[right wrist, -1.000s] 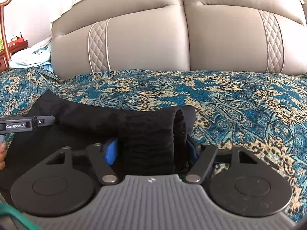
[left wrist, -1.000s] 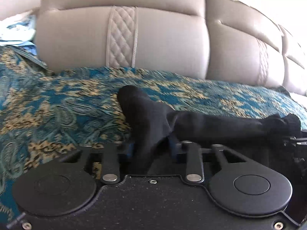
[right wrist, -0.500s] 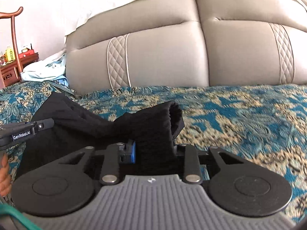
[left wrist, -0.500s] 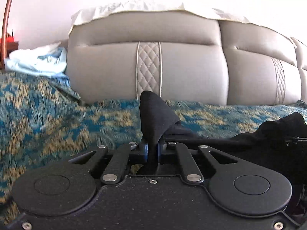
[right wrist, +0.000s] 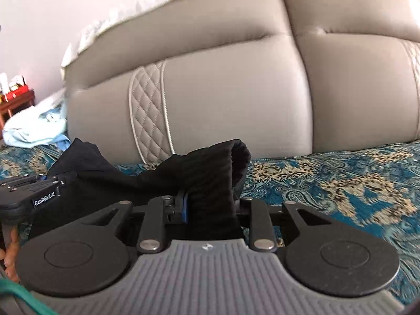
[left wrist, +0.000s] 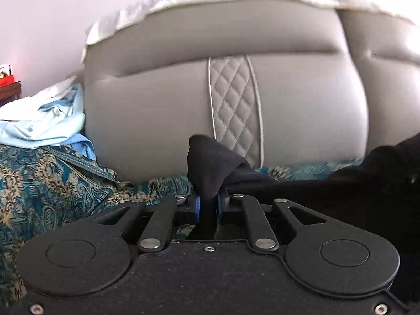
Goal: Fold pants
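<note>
The black pants (left wrist: 328,197) hang stretched between my two grippers above the blue-and-gold patterned bedspread (left wrist: 39,183). My left gripper (left wrist: 208,207) is shut on a thin fold of the pants, which pokes up past its blue pads. My right gripper (right wrist: 210,207) is shut on a thick ribbed bunch of the pants (right wrist: 210,173), likely the waistband. The left gripper also shows at the left edge of the right wrist view (right wrist: 31,191), holding the other end of the cloth.
A grey padded headboard (left wrist: 236,99) fills the background close ahead, with a white sheet on top. Light blue clothes (left wrist: 44,123) lie piled at the far left. A wooden side table (right wrist: 15,99) stands beyond them. The bedspread stretches to the right (right wrist: 341,183).
Both grippers closed on the pants and lifted them off the bedspread. Both have moved closer to the headboard, which now fills more of each view.
</note>
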Action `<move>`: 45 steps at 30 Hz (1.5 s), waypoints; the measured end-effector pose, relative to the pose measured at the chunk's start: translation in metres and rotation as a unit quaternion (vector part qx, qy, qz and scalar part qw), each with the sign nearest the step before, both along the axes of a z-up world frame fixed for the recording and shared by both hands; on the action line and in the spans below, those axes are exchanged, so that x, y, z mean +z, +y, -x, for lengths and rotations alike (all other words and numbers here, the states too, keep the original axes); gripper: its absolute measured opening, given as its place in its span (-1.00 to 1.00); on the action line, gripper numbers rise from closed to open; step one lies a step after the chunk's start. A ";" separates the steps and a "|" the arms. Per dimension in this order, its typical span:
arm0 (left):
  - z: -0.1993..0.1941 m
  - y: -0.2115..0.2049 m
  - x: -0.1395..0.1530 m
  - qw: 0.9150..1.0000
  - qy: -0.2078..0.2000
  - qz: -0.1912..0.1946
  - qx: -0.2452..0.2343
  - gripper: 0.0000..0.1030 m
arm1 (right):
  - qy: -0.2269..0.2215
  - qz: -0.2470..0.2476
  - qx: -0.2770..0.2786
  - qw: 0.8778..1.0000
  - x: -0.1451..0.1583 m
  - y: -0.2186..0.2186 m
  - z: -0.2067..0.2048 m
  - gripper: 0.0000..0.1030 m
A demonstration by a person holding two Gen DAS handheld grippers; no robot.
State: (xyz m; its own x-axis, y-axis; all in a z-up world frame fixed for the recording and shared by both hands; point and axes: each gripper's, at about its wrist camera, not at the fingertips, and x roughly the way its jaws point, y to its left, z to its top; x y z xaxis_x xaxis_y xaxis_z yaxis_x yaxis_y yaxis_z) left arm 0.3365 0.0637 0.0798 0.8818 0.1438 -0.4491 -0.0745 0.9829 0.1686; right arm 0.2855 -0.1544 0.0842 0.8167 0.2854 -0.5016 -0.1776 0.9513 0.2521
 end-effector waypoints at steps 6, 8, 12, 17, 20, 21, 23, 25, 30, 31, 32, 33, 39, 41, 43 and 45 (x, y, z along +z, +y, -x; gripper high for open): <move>-0.029 -0.003 -0.043 0.996 0.073 -0.058 0.015 -0.25 | 0.046 0.050 -0.013 0.998 -0.030 -0.003 -0.020 0.50; -0.030 0.000 -0.049 0.994 0.088 -0.059 0.019 -0.04 | 0.059 0.049 -0.009 0.997 -0.040 -0.012 -0.020 0.68; -0.016 0.004 -0.041 0.995 0.090 -0.041 0.012 0.31 | 0.059 -0.002 -0.010 0.998 -0.040 -0.035 -0.008 0.77; 0.010 0.006 -0.026 0.994 0.106 -0.009 -0.003 0.63 | 0.044 0.032 -0.023 0.998 -0.027 -0.046 0.014 0.94; 0.025 0.005 -0.021 0.992 0.122 0.011 -0.009 0.71 | 0.062 0.103 -0.028 0.992 -0.032 -0.040 0.019 1.00; 0.029 0.005 -0.020 0.992 0.126 0.014 -0.009 0.72 | 0.059 0.117 -0.026 0.991 -0.035 -0.039 0.022 1.00; 0.040 0.004 -0.020 0.991 0.130 0.016 -0.008 0.72 | 0.052 0.123 -0.029 0.991 -0.034 -0.038 0.031 1.00; 0.051 0.003 -0.019 0.991 0.134 0.012 -0.005 0.72 | 0.052 0.116 -0.039 0.991 -0.027 -0.040 0.038 1.00; 0.080 0.003 -0.012 0.991 0.134 0.021 -0.008 0.77 | 0.011 0.112 -0.039 0.993 -0.012 -0.040 0.071 1.00; 0.086 0.003 -0.010 0.991 0.133 0.026 -0.008 0.79 | 0.002 0.116 -0.040 0.992 -0.010 -0.038 0.080 1.00; 0.093 0.003 -0.008 0.990 0.134 0.031 -0.008 0.82 | -0.006 0.119 -0.040 0.992 -0.009 -0.036 0.088 1.00; 0.098 0.004 -0.007 0.990 0.134 0.036 -0.006 0.83 | -0.013 0.121 -0.041 0.992 -0.009 -0.033 0.096 1.00; 0.145 0.006 -0.009 0.988 0.127 0.083 0.015 0.91 | -0.059 0.111 -0.044 0.991 -0.008 -0.011 0.146 1.00; 0.159 0.005 -0.013 0.987 0.127 0.092 0.016 0.91 | -0.073 0.118 -0.038 0.990 -0.012 0.000 0.162 1.00; 0.173 0.001 -0.017 0.988 0.123 0.087 0.017 0.91 | -0.081 0.128 -0.029 0.988 -0.015 0.009 0.175 1.00; 0.184 -0.003 -0.021 0.990 0.118 0.075 0.016 0.94 | -0.082 0.130 -0.021 0.988 -0.019 0.016 0.185 1.00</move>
State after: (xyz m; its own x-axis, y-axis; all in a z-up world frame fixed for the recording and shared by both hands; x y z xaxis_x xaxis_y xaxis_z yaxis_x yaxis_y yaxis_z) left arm 0.1528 0.0606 0.0589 0.7453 0.0865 -0.6611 -0.0827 0.9959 0.0371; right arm 0.1007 -0.1382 0.0656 0.9014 0.1279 -0.4137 -0.1540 0.9876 -0.0303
